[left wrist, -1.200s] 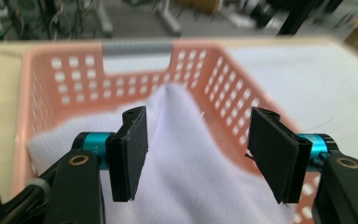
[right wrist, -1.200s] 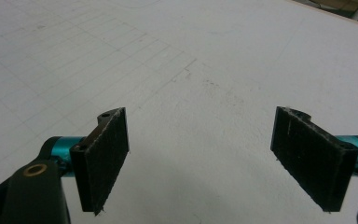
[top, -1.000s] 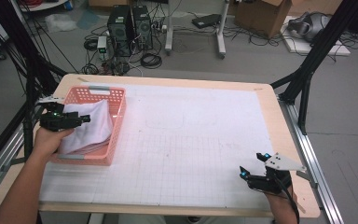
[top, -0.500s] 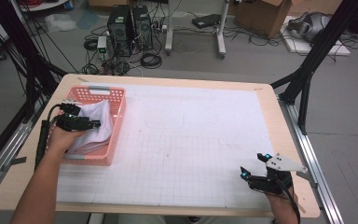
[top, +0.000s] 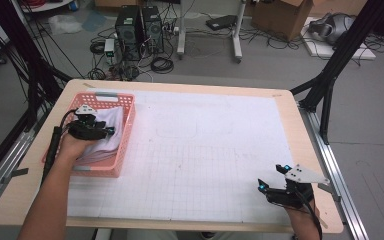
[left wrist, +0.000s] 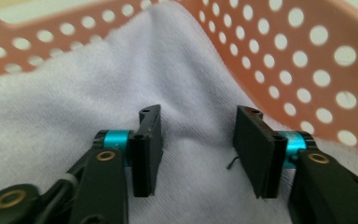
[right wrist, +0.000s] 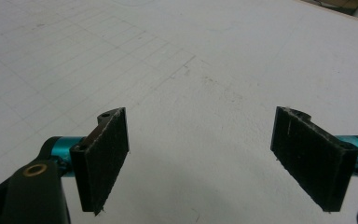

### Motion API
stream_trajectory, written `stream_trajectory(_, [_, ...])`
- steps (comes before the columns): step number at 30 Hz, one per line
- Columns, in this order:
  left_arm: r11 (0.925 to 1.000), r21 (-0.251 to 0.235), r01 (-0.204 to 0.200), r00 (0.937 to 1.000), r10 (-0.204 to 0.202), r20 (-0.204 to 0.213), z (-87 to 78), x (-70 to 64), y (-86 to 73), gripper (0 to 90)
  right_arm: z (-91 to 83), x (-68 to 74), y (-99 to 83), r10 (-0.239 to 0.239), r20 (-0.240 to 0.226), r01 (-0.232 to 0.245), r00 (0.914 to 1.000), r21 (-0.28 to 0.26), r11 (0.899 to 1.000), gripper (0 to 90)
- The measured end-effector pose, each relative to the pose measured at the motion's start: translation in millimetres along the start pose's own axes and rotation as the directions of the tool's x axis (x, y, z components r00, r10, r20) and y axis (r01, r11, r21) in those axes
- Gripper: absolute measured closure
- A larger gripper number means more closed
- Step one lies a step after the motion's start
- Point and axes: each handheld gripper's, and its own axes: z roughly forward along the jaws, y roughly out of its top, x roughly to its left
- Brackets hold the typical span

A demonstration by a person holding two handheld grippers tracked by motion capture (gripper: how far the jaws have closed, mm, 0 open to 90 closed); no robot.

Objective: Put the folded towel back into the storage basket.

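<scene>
A white gridded mat (top: 205,150) covers the wooden table (top: 300,125), with computer towers (top: 140,30) and cables on the floor beyond it. In the pink basket (top: 125,135) at the mat's left edge, the left gripper (left wrist: 196,140) spreads its jaws over a white towel (left wrist: 74,107), pads pressing into the cloth. At the mat's bare near-right corner, the right gripper (right wrist: 223,158) hovers with jaws wide, gripping nothing.

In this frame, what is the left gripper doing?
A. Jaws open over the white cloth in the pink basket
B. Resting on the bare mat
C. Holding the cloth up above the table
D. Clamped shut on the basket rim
A: the left gripper has its jaws apart with the white cloth lying between and under them, inside the pink basket.
</scene>
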Motion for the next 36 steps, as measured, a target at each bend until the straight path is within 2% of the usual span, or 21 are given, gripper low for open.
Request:
stream_trajectory(1, [0.9981, -0.036, 0.051, 0.9982, -0.052, -0.029, -2.9, 1.5, 1.7, 43.3, 0.5, 0.1, 0.3, -0.001, 0.000, 0.001, 1.0000, -0.001, 1.000, 17.9])
stream_trajectory(2, [0.9918, -0.071, 0.106, 0.9927, -0.110, -0.048, -7.1, 3.8, 4.0, 38.4, 0.7, 0.1, 0.6, -0.002, 0.000, 0.002, 1.0000, -0.001, 1.000, 17.9])
stream_trajectory(3, [0.9837, -0.113, 0.140, 0.9873, -0.147, -0.060, -12.6, 6.0, 6.1, 36.8, 0.8, 0.4, 0.8, 0.000, -0.001, 0.000, 1.0000, 0.000, 1.000, 18.0])
stream_trajectory(5, [0.9677, -0.193, 0.162, 0.9811, -0.179, -0.073, -24.9, 8.1, 9.6, 37.7, 0.8, 0.0, 1.2, -0.005, 0.000, 0.005, 1.0000, -0.004, 1.000, 17.9])
stream_trajectory(7, [0.9492, -0.257, 0.182, 0.9764, -0.205, -0.067, -36.7, 9.0, 12.4, 37.0, 0.0, -0.2, 1.3, 0.000, -0.003, 0.000, 1.0000, -0.005, 1.000, 17.9])
stream_trajectory(11, [0.9143, -0.358, 0.190, 0.9734, -0.223, -0.052, -58.7, 5.1, 16.6, 35.8, -0.3, -1.0, 1.7, 0.006, -0.005, -0.006, 1.0000, -0.011, 1.000, 17.9])
stream_trajectory(13, [0.9026, -0.389, 0.185, 0.9744, -0.220, -0.046, -66.7, 2.0, 17.9, 35.2, 0.1, -0.4, 2.2, 0.008, -0.007, -0.008, 0.9999, -0.012, 1.000, 17.9])
stream_trajectory(15, [0.8890, -0.413, 0.197, 0.9733, -0.228, -0.026, -71.8, -1.5, 19.0, 34.2, 0.6, 0.5, 3.0, 0.001, -0.009, -0.001, 1.0000, -0.013, 1.000, 17.9])
stream_trajectory(21, [0.8585, -0.478, 0.185, 0.9806, -0.193, 0.033, -83.4, -20.3, 16.3, 32.9, 0.5, 1.5, 4.3, 0.005, -0.016, -0.005, 0.9999, -0.026, 1.000, 17.9])
stream_trajectory(23, [0.8547, -0.484, 0.188, 0.9814, -0.183, 0.059, -84.2, -27.8, 14.9, 31.3, 0.1, 1.4, 4.6, 0.017, -0.024, -0.017, 0.9996, -0.034, 0.999, 17.9])
stream_trajectory(26, [0.8587, -0.484, 0.169, 0.9855, -0.142, 0.093, -86.5, -40.9, 15.2, 27.4, 0.3, 0.9, 5.0, 0.014, -0.025, -0.015, 0.9996, -0.041, 0.999, 17.9])
stream_trajectory(29, [0.8609, -0.487, 0.146, 0.9877, -0.100, 0.120, -88.6, -55.8, 17.7, 17.2, 0.0, 1.0, 5.2, 0.025, -0.032, -0.027, 0.9992, -0.046, 0.999, 17.9])
stream_trajectory(33, [0.8515, -0.508, 0.131, 0.9852, -0.055, 0.162, -91.2, -77.1, 20.1, 17.2, 0.0, 0.1, 5.5, 0.029, -0.034, -0.030, 0.9990, -0.054, 0.998, 17.9])
stream_trajectory(36, [0.8576, -0.504, 0.105, 0.9847, -0.019, 0.173, -91.3, -94.5, 21.6, 17.2, 0.5, -0.3, 5.1, 0.034, -0.038, -0.036, 0.9987, -0.056, 0.998, 17.9])
